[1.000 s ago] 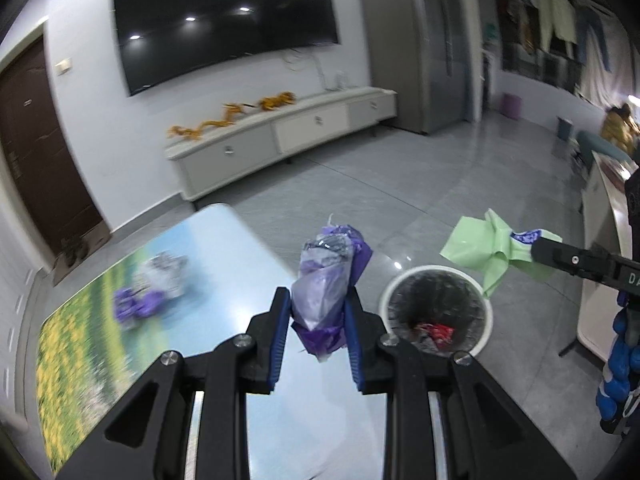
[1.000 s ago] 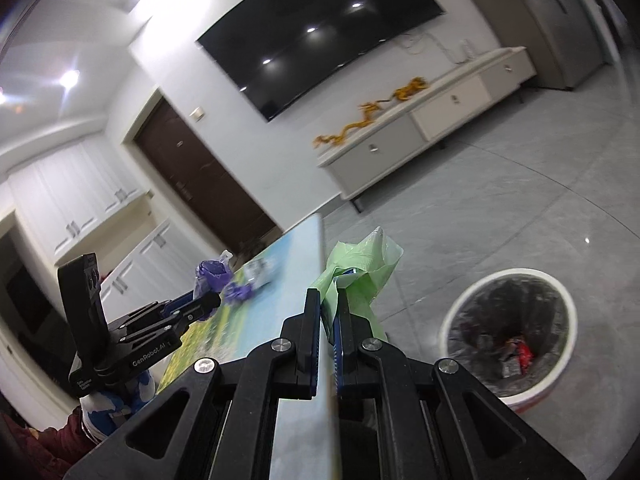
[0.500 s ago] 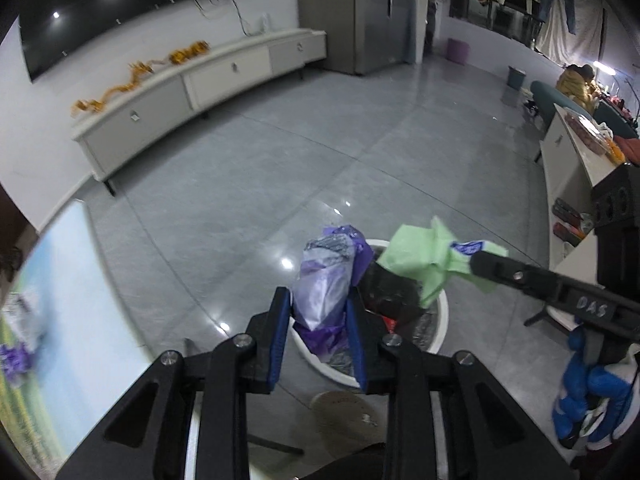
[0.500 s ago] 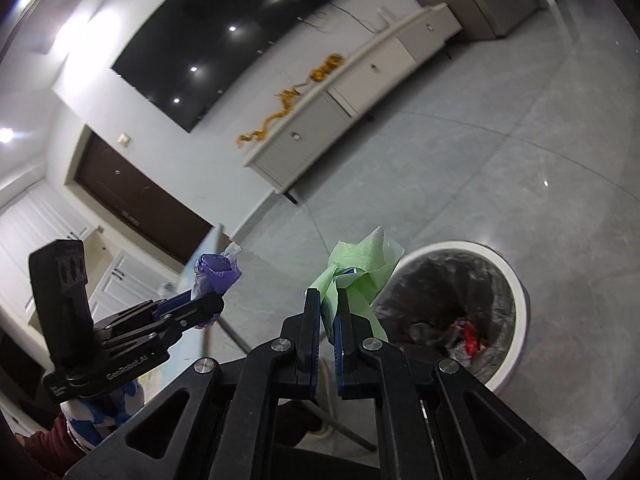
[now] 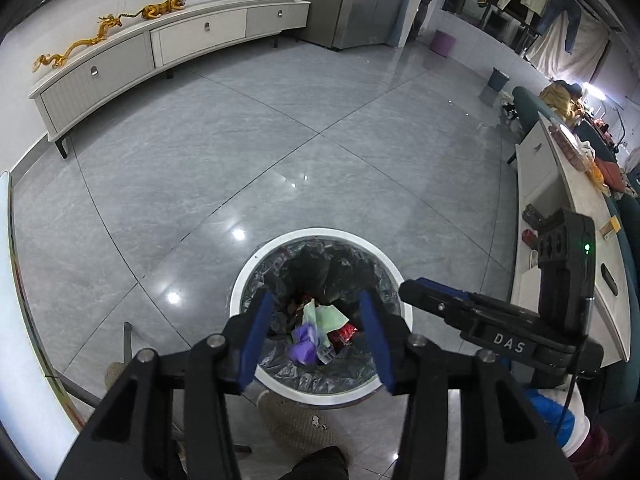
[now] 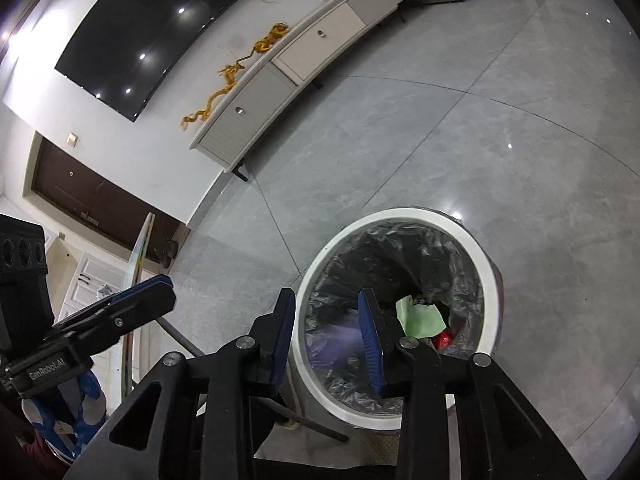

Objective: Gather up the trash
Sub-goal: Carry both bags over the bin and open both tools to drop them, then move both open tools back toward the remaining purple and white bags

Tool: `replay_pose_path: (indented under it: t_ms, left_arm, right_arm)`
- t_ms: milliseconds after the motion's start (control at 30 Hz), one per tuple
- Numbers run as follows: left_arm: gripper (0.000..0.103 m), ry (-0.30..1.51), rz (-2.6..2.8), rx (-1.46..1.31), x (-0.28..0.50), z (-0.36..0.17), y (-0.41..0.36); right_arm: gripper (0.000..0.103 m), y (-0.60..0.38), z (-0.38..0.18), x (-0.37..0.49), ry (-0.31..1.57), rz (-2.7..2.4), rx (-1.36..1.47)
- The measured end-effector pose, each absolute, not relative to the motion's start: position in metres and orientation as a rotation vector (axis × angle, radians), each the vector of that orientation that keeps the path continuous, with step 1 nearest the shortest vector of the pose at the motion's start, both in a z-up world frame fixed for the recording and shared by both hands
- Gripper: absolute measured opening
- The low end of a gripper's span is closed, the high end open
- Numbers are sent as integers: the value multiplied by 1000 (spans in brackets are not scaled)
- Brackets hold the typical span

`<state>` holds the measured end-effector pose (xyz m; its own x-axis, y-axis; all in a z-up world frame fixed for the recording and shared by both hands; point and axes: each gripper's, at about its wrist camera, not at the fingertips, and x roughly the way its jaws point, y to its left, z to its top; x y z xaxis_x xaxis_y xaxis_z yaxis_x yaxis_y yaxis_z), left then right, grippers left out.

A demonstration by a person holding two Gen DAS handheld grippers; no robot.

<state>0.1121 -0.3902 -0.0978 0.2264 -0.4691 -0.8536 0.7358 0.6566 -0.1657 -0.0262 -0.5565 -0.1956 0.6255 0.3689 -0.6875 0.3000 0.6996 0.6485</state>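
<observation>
My left gripper (image 5: 316, 334) hangs right over a white round bin (image 5: 320, 235) with a black liner. Its jaws are opening and nothing is between the blue pads. Down in the bin lie a purple wrapper (image 5: 304, 344) and a green wrapper (image 5: 325, 316). My right gripper (image 6: 326, 334) is over the near rim of the bin (image 6: 400, 213); its jaws are opening too, with nothing between them. From there the green wrapper (image 6: 420, 316) shows inside and the purple wrapper (image 6: 340, 336) is a blur. Each gripper sees the other: right gripper (image 5: 412, 290), left gripper (image 6: 160, 284).
A red wrapper (image 5: 344, 332) lies in the bin. A table edge (image 5: 16, 320) and its metal leg (image 5: 127, 340) are at the left, a slipper (image 5: 296, 420) just before the bin, a counter (image 5: 560, 200) at the right, and a low cabinet (image 5: 160, 48) by the far wall.
Both grippers swung from the table to above the bin and sank. Their jaws parted and let go: the purple and green wrappers dropped into the bin.
</observation>
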Motion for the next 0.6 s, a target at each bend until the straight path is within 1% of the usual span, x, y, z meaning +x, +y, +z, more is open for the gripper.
replay_pose_path:
  t_ms: [267, 333, 367, 400, 467, 533, 600]
  left_arm:
    - [46, 994, -795, 289, 104, -82, -378]
    - [50, 970, -772, 289, 99, -76, -374]
    - [55, 957, -760, 288, 96, -73, -371]
    - [58, 941, -750, 287, 93, -69, -368]
    - [59, 906, -732, 289, 86, -60, -358]
    - [59, 884, -721, 291, 80, -53, -352]
    - [59, 861, -713, 290, 74, -45, -345]
  right_arm:
    - [33, -562, -186, -41, 904, 7, 826]
    - [35, -562, -181, -44, 894, 1, 823]
    - [35, -562, -177, -47, 887, -3, 820]
    - [35, -562, -174, -49, 881, -5, 818]
    - [37, -561, -166, -56, 867, -12, 815]
    - [42, -561, -159, -62, 853, -18, 812]
    - [42, -561, -151, -68, 838, -23, 807]
